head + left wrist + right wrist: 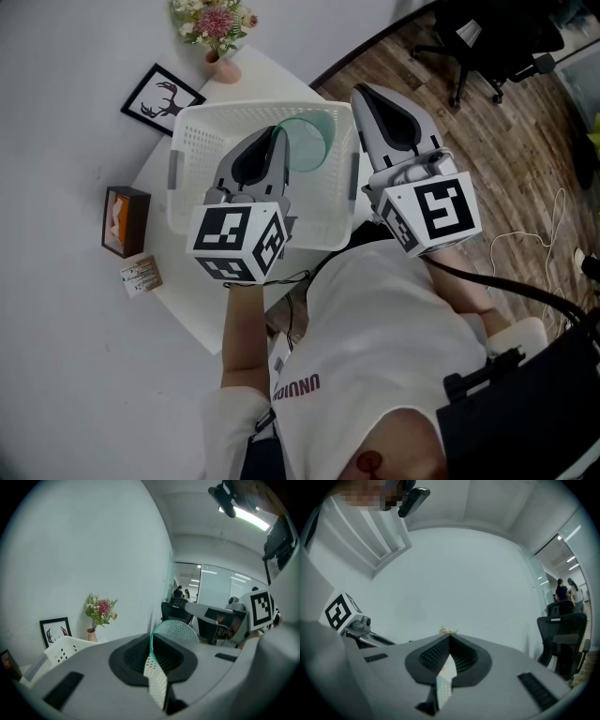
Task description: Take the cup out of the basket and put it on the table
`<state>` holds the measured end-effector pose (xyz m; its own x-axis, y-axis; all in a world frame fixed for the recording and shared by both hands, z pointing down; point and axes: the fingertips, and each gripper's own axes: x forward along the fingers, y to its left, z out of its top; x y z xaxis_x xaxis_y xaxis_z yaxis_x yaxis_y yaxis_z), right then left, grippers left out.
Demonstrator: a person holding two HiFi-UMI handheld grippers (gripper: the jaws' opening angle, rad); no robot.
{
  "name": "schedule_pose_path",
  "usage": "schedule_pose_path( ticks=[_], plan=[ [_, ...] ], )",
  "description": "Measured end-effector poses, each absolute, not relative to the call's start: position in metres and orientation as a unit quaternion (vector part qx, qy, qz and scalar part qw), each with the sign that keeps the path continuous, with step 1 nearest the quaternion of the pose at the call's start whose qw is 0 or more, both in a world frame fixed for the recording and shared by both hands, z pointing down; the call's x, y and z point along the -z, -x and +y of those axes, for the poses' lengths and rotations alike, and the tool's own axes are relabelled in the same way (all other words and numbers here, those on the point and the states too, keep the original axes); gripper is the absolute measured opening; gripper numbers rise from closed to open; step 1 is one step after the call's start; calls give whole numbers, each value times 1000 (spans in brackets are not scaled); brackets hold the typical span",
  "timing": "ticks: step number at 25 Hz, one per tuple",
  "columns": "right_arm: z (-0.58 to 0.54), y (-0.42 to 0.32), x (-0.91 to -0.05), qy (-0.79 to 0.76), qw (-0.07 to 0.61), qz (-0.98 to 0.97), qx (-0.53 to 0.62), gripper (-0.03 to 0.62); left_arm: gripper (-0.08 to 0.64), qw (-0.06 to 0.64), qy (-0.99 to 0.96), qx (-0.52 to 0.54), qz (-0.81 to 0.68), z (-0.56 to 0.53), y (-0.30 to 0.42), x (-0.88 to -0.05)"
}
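A translucent green cup [311, 141] hangs over the white basket [197, 127], which stands on the white table [187, 291]. My left gripper [278, 133] is shut on the cup's rim. In the left gripper view the cup's dotted wall [176, 631] rises between the pads of the left gripper [151, 638], pinched edge-on. My right gripper [362, 92] hovers to the right of the basket, beyond its right wall, jaws together with nothing in them. In the right gripper view the right gripper [450, 637] points level at a bare white wall.
A vase of flowers [217, 37] and a framed deer picture [161, 98] stand behind the basket. A brown box [125, 220] and a small card [141, 275] lie to its left. An office chair [487, 47] stands on the wooden floor at right.
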<state>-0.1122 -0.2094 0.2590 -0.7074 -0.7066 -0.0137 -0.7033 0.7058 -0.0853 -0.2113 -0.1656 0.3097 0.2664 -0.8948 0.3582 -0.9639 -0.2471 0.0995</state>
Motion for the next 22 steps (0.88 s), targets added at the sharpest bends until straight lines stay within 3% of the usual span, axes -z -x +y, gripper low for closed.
schedule_pose_path(
  ticks=[22],
  plan=[
    [-209, 115, -259, 381, 24, 923, 38, 18, 32, 148, -781, -116, -595, -164, 214, -308]
  ],
)
